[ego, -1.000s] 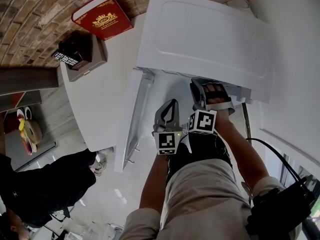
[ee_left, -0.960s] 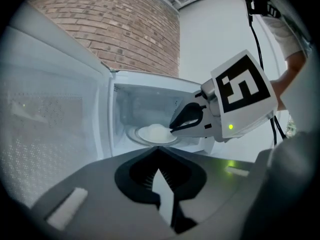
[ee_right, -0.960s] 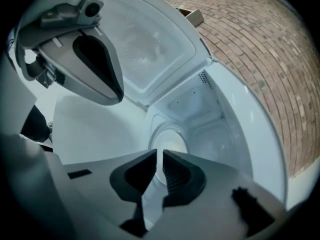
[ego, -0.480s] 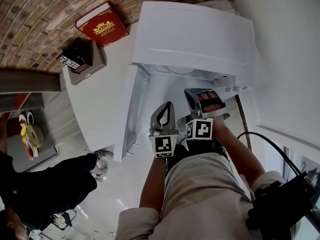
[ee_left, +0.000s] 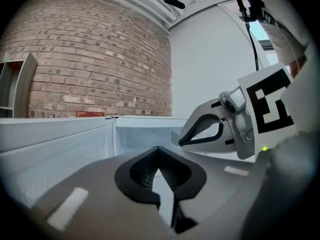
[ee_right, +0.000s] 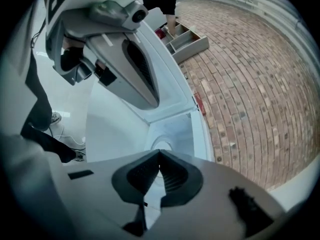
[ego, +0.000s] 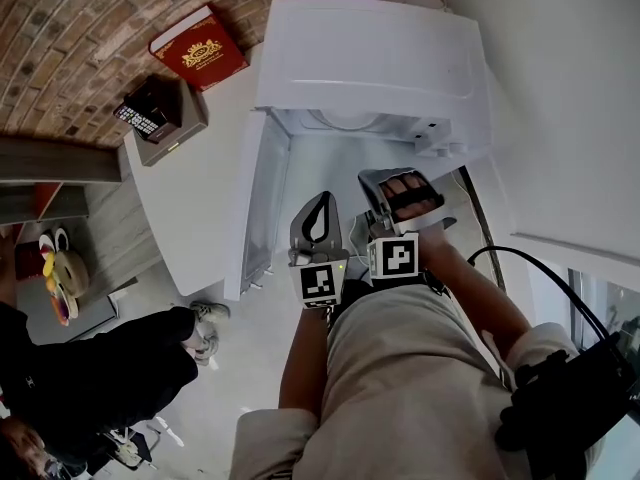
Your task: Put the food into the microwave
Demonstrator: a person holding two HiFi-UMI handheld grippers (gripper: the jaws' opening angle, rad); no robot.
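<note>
One microwave (ego: 370, 58) is counted, with one door (ego: 262, 208) standing open. One red book (ego: 198, 46) and one tan box (ego: 172, 128) are seen on the one white table (ego: 200, 198), and one black keypad device (ego: 148, 106) is found on that box. Two grippers are counted: the left gripper (ee_left: 159, 154) and the right gripper (ee_right: 159, 156). Two marker cubes are counted, the left cube (ego: 320, 284) and the right cube (ego: 393, 257). One black cable (ego: 520, 263) is seen.

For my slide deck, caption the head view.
Shut, empty left gripper and right gripper before the open white microwave.
</note>
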